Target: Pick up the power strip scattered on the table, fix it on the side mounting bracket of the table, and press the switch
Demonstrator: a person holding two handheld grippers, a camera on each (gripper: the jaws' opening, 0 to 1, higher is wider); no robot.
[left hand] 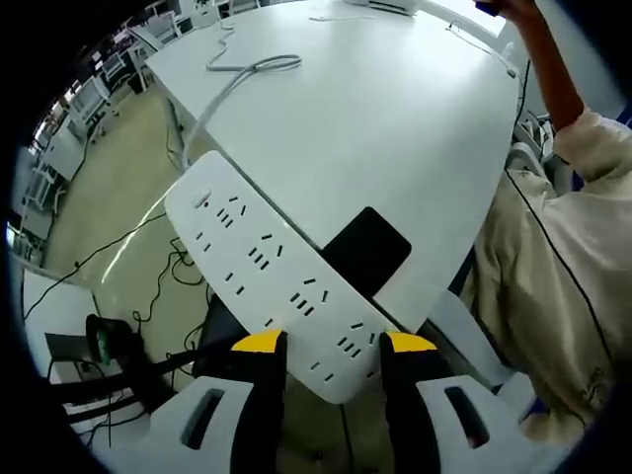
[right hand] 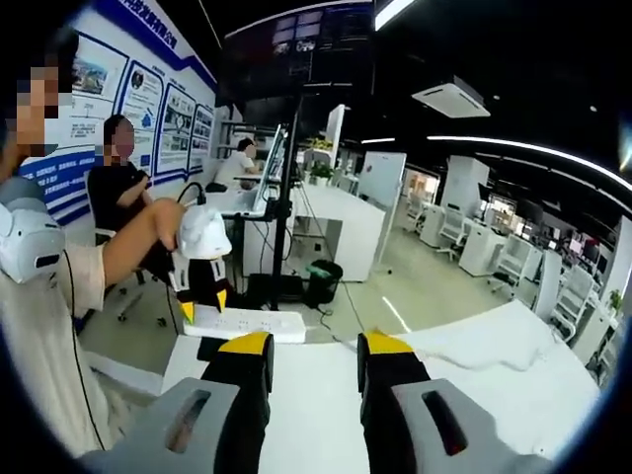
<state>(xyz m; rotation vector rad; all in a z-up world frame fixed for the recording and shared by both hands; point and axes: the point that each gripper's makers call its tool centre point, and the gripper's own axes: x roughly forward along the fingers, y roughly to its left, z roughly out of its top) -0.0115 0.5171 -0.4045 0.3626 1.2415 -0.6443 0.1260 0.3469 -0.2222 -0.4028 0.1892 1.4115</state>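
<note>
Left gripper view first: the left gripper (left hand: 334,348), black jaws with yellow tips, is clamped on the near end of a long white plastic power strip (left hand: 272,276). The strip runs diagonally up and to the left from between the jaws, socket holes facing the camera, held up off the big white rectangular table (left hand: 395,109) and sticking out past its edge. Its white cable (left hand: 237,81) trails off the far end, up over the table edge, and loops across the tabletop. Just behind the strip, right at the table edge, there's a flat black rectangular panel (left hand: 367,249); can't tell if the strip is touching it. On the right, a person's cream sleeve (left hand: 553,257) is in view, with the bare forearm reaching up toward the top of the picture. Below the table it's beige floor (left hand: 109,188) with thin black wires.

Right gripper view: the right gripper (right hand: 314,346) has nothing in it, jaws apart with a clear gap, hovering over the white tabletop. Further off to the left, the other gripper shows, gripped by the person's hand (right hand: 163,219), pinching one end of the white strip, which lies roughly level at the table's far edge. Behind it is an open office with white desks (right hand: 346,222) and a black bin (right hand: 323,281).
</note>
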